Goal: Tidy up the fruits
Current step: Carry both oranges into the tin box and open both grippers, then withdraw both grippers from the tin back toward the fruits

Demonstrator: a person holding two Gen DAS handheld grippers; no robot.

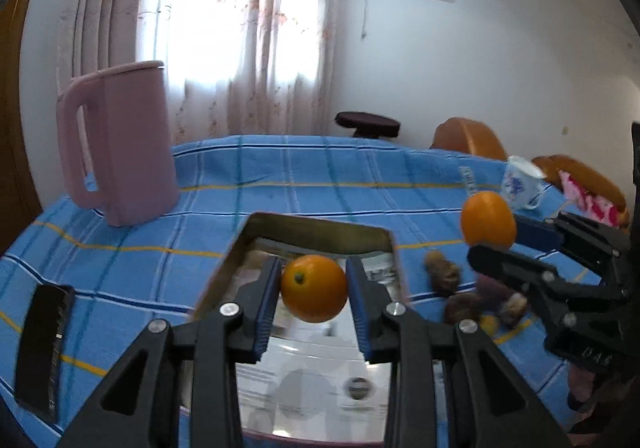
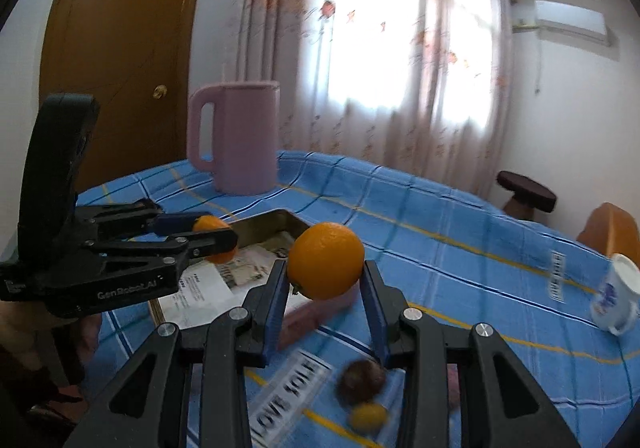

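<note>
A: Left gripper (image 1: 314,288) is squeezing an orange (image 1: 314,288) above the metal tray (image 1: 316,226), right gripper (image 2: 326,280) is clamping a second orange (image 2: 326,260) over the tablecloth (image 2: 440,232).

B: Round fruit's probably going to slip if either pinch is loosening. Beyond them I'm counting two oranges, one tray, one pink jug (image 1: 120,143), one mug (image 2: 614,298).

A table covered with a blue plaid cloth (image 1: 304,175) carries a metal tray (image 1: 320,226) at its middle. Behind the tray to the left stands a pink jug (image 1: 120,143); to its left lies a black remote (image 1: 44,348); to its right lie brownish fruits (image 1: 442,272) and, farther back, a tilted white mug (image 1: 520,183).
</note>
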